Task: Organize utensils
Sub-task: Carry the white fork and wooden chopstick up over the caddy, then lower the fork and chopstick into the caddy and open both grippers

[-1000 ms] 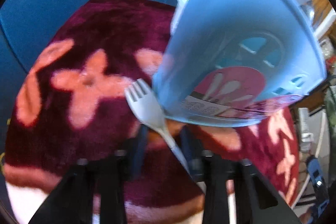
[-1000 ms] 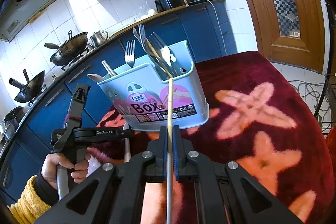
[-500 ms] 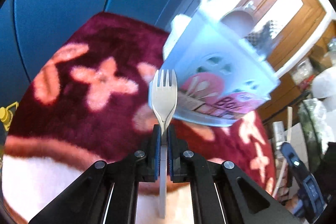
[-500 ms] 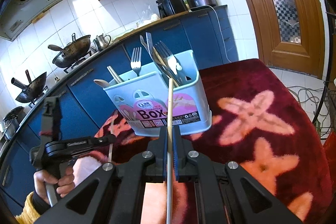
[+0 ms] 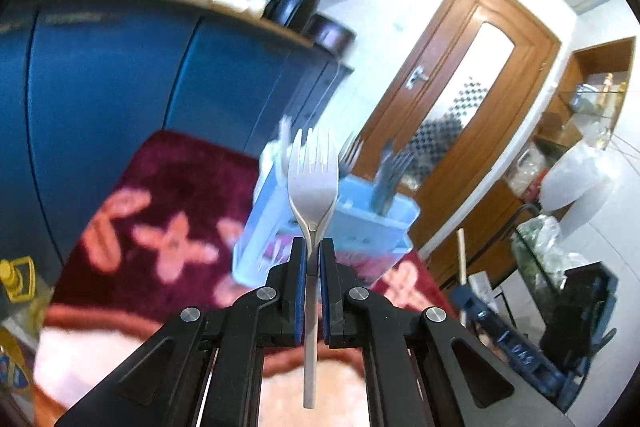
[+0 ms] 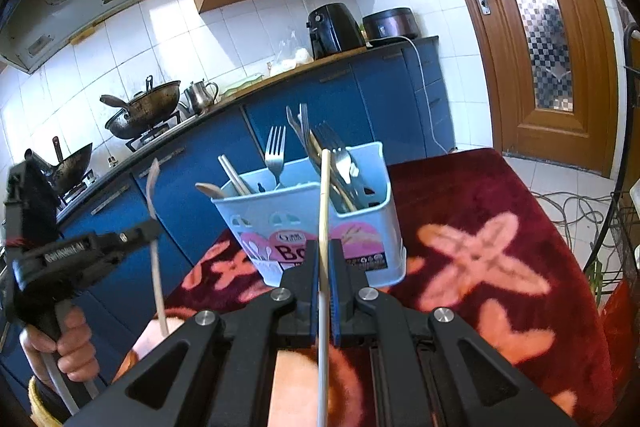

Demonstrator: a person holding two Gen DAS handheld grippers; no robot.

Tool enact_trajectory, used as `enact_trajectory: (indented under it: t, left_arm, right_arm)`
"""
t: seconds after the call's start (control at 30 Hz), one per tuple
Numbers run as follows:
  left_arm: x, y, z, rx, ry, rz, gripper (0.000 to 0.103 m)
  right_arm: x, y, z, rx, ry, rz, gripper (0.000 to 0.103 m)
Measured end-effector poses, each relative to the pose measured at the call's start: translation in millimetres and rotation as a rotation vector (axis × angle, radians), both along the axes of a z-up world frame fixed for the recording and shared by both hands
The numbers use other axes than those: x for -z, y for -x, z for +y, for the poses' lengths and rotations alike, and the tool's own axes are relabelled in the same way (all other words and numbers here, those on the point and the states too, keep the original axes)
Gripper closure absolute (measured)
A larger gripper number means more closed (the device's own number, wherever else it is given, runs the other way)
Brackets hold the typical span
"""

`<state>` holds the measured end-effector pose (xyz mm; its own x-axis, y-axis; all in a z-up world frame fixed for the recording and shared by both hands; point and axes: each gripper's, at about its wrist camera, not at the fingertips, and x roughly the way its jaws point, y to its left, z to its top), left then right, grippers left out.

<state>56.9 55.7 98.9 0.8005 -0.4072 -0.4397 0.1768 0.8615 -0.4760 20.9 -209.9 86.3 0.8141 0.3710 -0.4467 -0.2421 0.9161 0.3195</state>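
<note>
The left gripper (image 5: 313, 253) is clamped on a pale spork (image 5: 313, 183), tines up, above the maroon flowered cloth (image 6: 500, 227). The right gripper (image 6: 325, 253) pinches a single chopstick (image 6: 324, 227) before the blue utensil box (image 6: 360, 227) (forks inside).

A: Fork status?

B: My left claw (image 5: 313, 259) pinches the white plastic fork (image 5: 313, 183) at its neck, tines up, handle hanging below the pads, lifted off the rug (image 6: 492, 211).

A: And the other?

B: My right claw (image 6: 325, 259) is clamped on a pale chopstick (image 6: 324, 211), upright. The light-blue utensil box (image 6: 352, 239) stands upright near the rug's far edge, with metal forks, chopsticks and a wooden spoon inside, handles down.
</note>
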Motion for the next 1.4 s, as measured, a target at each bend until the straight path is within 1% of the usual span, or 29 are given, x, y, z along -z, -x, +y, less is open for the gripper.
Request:
enact_trajectory:
  t: [0.13,0.27,0.6,0.67,0.77,1.03,1.17,1.27,1.4]
  left_arm:
    - [-26,-8,-9,-0.01,-0.048,-0.073,0.097]
    - [-44,-26,-23,-0.014,-0.088,-0.135,0.097]
    - [-65,-75,-48,-0.041,-0.147,-0.213,0.097]
    - [-67,-85,-53,-0.052,-0.173,-0.235,0.097]
    - [-67,-98,-60,-0.062,-0.202,-0.249,0.097]
    - [-42,-120,-63,-0.075,-0.226,-0.246,0.097]
    - [-31,-126,-65,-0.079,-0.242,-0.249,0.097]
    - [-24,-129,-65,-0.075,-0.244,-0.251,0.097]
    - [-17,-129,-67,-0.07,-0.252,-0.254,0.097]
  right_arm:
    - [-3,-3,-1,0.002,0.002,-0.004,0.097]
    - [-6,-10,-3,0.005,0.011,-0.007,0.097]
    - [-26,-45,-10,0.021,0.035,-0.052,0.097]
    - [-30,-53,-10,0.024,0.03,-0.062,0.097]
    - [-36,-67,-10,0.028,0.018,-0.084,0.097]
    - [-47,-112,-9,0.068,-0.011,-0.167,0.097]
    - [-43,-134,-7,0.096,-0.014,-0.196,0.096]
    - [-39,-147,-4,0.117,0.014,-0.212,0.096]
    - [-29,-154,-2,0.124,0.034,-0.217,0.096]
